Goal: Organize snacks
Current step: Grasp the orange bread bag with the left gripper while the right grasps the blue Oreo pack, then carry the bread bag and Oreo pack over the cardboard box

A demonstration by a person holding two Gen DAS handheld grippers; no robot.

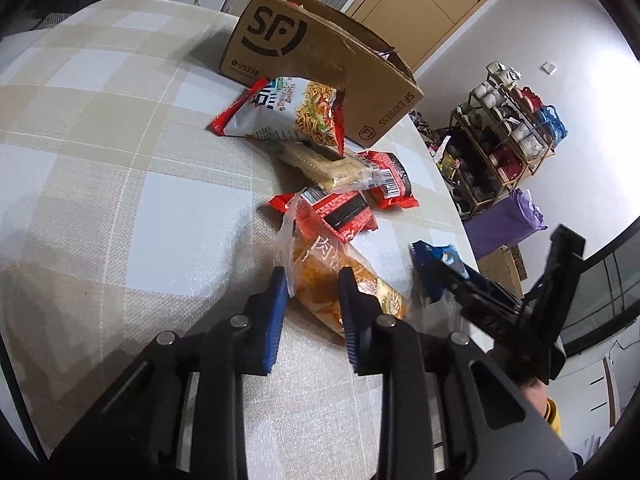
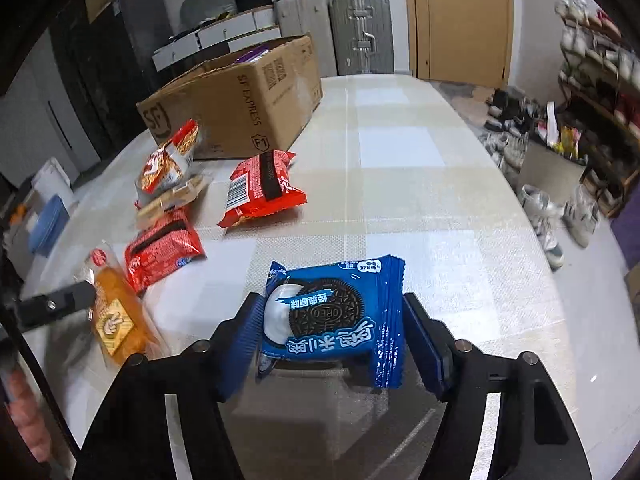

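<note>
My right gripper (image 2: 332,320) is shut on a blue Oreo pack (image 2: 336,316), held just above the table; the pack also shows in the left wrist view (image 1: 434,268). My left gripper (image 1: 314,284) straddles one end of an orange bread packet (image 1: 340,284), its pads against the wrapper; the packet also shows in the right wrist view (image 2: 116,316). Beyond lie two red snack packs (image 2: 262,188) (image 2: 162,248), a cracker packet (image 1: 324,166) and a noodle snack bag (image 1: 288,114). An open SF cardboard box (image 1: 320,60) stands behind them.
The checked tablecloth (image 2: 400,152) covers an oval table whose edge curves off on the right. Suitcases (image 2: 360,36), a door and a shoe rack (image 1: 508,128) with shoes on the floor stand beyond the table. Bare cloth lies right of the snacks.
</note>
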